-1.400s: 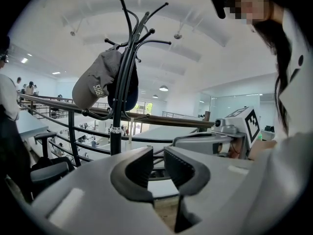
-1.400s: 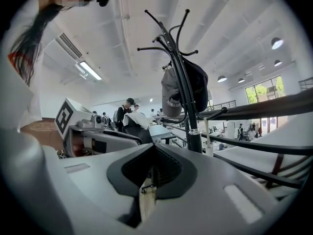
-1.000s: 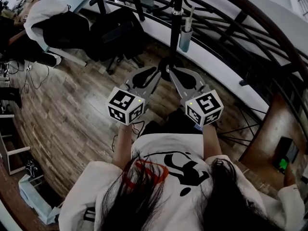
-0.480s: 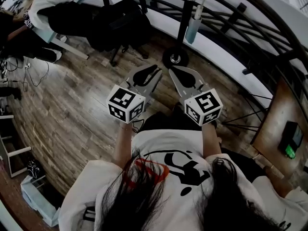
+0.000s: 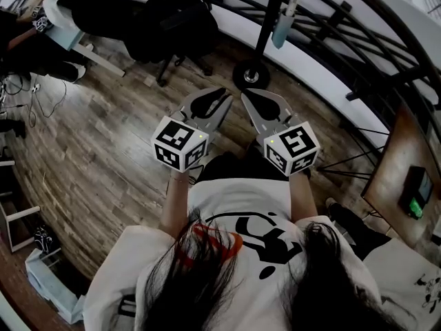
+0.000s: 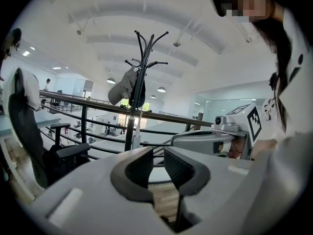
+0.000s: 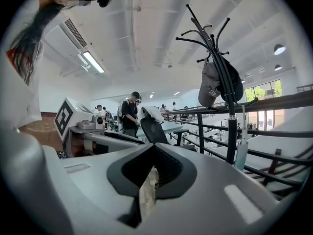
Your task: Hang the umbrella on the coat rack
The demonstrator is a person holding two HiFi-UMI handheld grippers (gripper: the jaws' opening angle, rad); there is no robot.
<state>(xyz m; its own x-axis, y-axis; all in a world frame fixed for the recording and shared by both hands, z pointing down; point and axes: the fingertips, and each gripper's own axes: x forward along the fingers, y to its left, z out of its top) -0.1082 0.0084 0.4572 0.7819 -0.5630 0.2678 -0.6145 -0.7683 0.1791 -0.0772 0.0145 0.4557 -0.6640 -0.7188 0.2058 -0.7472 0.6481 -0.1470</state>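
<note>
The black coat rack (image 5: 264, 26) stands on its round base (image 5: 250, 74) by the railing. A pale blue folded umbrella (image 5: 282, 27) hangs from it beside the pole, also seen as the umbrella (image 6: 135, 137) and the umbrella (image 7: 240, 153). My left gripper (image 5: 225, 92) and right gripper (image 5: 244, 95) are held side by side in front of the base, a short way from it. Both are shut with nothing between the pads; only a thin slit shows at the left gripper (image 6: 159, 166) and the right gripper (image 7: 149, 177).
A grey cap (image 7: 209, 87) and a dark item hang high on the rack. A black railing (image 5: 358, 26) runs behind it. An office chair (image 5: 169, 33) with dark bags stands at the left. A wooden table (image 5: 406, 178) with a lit device is at the right. People stand at desks (image 7: 129, 114).
The view has pulled back from the rack: its base and the hanging umbrella now sit farther from both grippers. Both grippers stay shut and side by side.
</note>
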